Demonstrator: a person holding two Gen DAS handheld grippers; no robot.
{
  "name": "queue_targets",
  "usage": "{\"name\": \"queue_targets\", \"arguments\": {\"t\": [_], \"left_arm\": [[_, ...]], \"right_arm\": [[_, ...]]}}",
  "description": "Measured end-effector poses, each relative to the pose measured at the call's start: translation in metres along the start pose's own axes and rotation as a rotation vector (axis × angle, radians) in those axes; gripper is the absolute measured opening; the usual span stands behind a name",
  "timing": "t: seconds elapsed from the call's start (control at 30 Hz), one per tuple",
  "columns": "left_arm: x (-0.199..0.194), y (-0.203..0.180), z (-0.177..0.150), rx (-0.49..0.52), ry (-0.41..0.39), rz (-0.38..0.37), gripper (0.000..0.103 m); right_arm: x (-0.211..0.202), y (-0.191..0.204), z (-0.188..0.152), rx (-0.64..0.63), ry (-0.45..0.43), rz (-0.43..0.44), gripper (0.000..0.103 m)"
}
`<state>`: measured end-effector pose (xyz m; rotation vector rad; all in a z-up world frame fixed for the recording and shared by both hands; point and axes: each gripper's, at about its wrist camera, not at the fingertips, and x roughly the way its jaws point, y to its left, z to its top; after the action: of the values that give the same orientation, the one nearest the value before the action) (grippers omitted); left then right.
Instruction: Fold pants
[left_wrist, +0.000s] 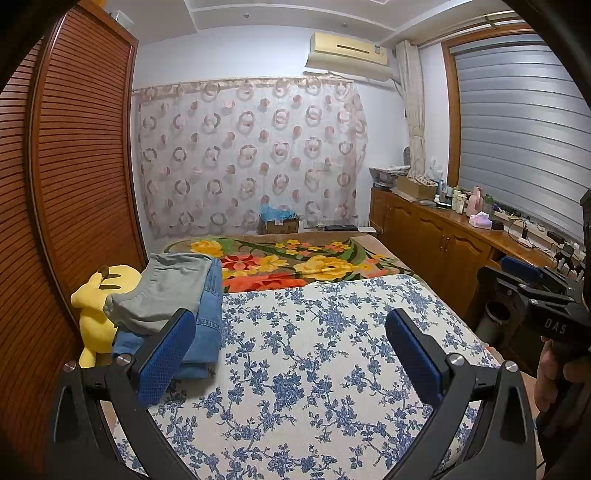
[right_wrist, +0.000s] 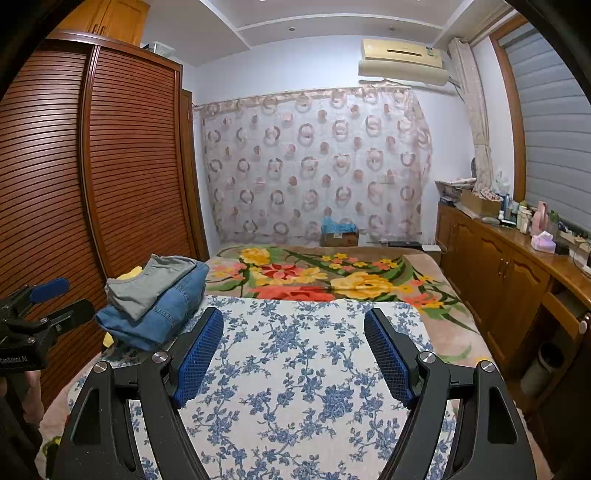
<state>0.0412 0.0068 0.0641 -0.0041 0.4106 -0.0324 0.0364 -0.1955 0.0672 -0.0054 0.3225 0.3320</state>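
Right gripper (right_wrist: 293, 354) gapes over the floral cloth (right_wrist: 295, 387); folded pants (right_wrist: 155, 299) (grey atop denim) lie ahead-left of it.

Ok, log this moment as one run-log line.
left hand-held gripper: open, empty | right hand-held gripper: open, empty | folded grey pants atop folded blue denim jeans | blue floral bedspread: bare ahead

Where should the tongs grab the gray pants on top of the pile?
Probably the gray pants' near folded edge, which overhangs the blue jeans. Come from the near side with the open left tongs, which are closest; that lip sticks out free.
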Motion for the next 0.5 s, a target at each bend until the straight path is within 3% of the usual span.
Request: {"name": "queue_targets", "arguments": {"t": [0.5], "left_arm": [[-0.0004,0.0003,-0.0011,0.001,-0.001,0.0,0.103]], "right_arm": [[0.0021,0.0022,-0.0006,-0.001,-0.006,0.001,0.08]]}}
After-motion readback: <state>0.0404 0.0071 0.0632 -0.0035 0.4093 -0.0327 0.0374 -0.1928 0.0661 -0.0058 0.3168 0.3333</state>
